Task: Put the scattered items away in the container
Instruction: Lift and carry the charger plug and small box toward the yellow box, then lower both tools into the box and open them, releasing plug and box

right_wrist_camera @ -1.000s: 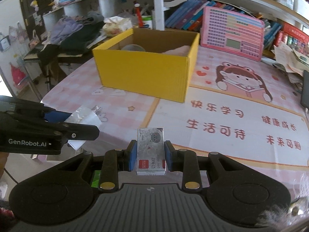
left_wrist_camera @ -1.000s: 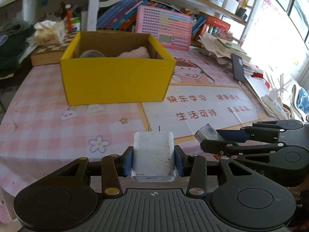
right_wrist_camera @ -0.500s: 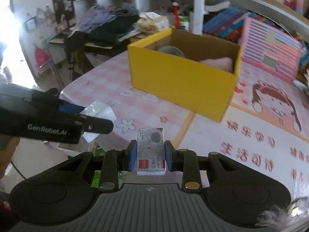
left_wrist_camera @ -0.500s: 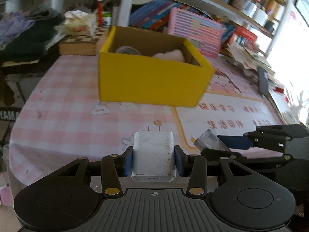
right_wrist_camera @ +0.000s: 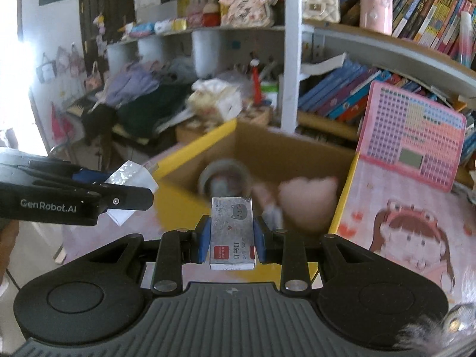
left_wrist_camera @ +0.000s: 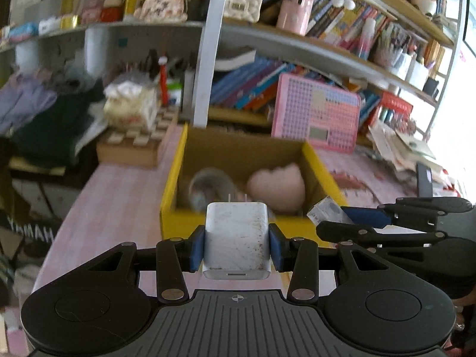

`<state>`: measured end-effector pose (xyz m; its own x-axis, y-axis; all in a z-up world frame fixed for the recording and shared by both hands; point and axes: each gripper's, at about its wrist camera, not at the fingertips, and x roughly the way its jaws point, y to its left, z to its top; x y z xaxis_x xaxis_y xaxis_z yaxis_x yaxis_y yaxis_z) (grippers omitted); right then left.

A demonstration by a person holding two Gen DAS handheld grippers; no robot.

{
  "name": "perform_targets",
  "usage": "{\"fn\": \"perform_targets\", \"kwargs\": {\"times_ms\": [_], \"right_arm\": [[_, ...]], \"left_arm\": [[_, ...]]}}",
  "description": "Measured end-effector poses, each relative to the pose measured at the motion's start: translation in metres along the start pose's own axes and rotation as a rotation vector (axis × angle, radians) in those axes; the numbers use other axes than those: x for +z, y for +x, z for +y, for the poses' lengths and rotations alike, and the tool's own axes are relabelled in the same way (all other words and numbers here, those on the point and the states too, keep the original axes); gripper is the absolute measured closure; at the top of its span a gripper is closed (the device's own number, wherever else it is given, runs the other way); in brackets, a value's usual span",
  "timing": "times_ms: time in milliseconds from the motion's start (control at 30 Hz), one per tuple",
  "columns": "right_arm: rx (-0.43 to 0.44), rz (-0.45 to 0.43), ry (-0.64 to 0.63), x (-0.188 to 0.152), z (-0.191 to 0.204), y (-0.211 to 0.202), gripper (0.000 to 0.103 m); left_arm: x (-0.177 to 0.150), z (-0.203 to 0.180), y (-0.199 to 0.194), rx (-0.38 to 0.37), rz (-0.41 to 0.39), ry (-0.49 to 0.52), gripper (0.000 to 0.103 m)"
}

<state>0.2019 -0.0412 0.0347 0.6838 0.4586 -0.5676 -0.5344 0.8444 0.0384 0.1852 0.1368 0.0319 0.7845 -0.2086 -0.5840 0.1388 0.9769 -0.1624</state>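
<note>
My left gripper (left_wrist_camera: pixel 236 245) is shut on a white charger plug (left_wrist_camera: pixel 237 238), prongs pointing forward, held above the near wall of the yellow cardboard box (left_wrist_camera: pixel 172 187). My right gripper (right_wrist_camera: pixel 232 239) is shut on a small grey staples box (right_wrist_camera: pixel 232 232) and hovers over the same yellow box (right_wrist_camera: pixel 193 151). Inside the box lie a pink heart-shaped cushion (left_wrist_camera: pixel 278 186) and a roll of tape (left_wrist_camera: pixel 208 186). Each gripper shows in the other's view: the right gripper (left_wrist_camera: pixel 339 217) at the right, the left gripper (right_wrist_camera: pixel 131 183) at the left.
A pink calculator board (left_wrist_camera: pixel 315 119) leans behind the box under shelves of books (left_wrist_camera: pixel 247 83). A wooden chessboard box (left_wrist_camera: pixel 134 145) with tissues sits at back left. Papers and a phone (left_wrist_camera: pixel 424 178) lie at the right. The table has a pink checked cloth (left_wrist_camera: pixel 104 208).
Both grippers have risen and moved forward from the near table edge to above the yellow box, each still holding its item. The box interior now shows from above.
</note>
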Motion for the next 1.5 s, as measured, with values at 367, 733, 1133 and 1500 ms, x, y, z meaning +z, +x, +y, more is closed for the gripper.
{"fn": "perform_targets", "kwargs": {"times_ms": [367,733,1133,1500], "right_arm": [[0.024,0.043,-0.034,0.077,-0.067,0.096,0.075],[0.142,0.292,0.018,0.092,-0.087,0.208,0.075],[0.195,0.263,0.003,0.094,-0.092,0.217,0.062],[0.145,0.123,0.039,0.095,-0.086,0.134,0.061]], "left_arm": [[0.037,-0.025,0.106,-0.015,0.135,0.045,0.061],[0.035,-0.043,0.170,0.039,0.269,0.018,0.061],[0.041,-0.043,0.177,0.107,0.222,-0.014,0.050],[0.049,-0.065,0.110,0.076,0.081,0.044,0.038]]}}
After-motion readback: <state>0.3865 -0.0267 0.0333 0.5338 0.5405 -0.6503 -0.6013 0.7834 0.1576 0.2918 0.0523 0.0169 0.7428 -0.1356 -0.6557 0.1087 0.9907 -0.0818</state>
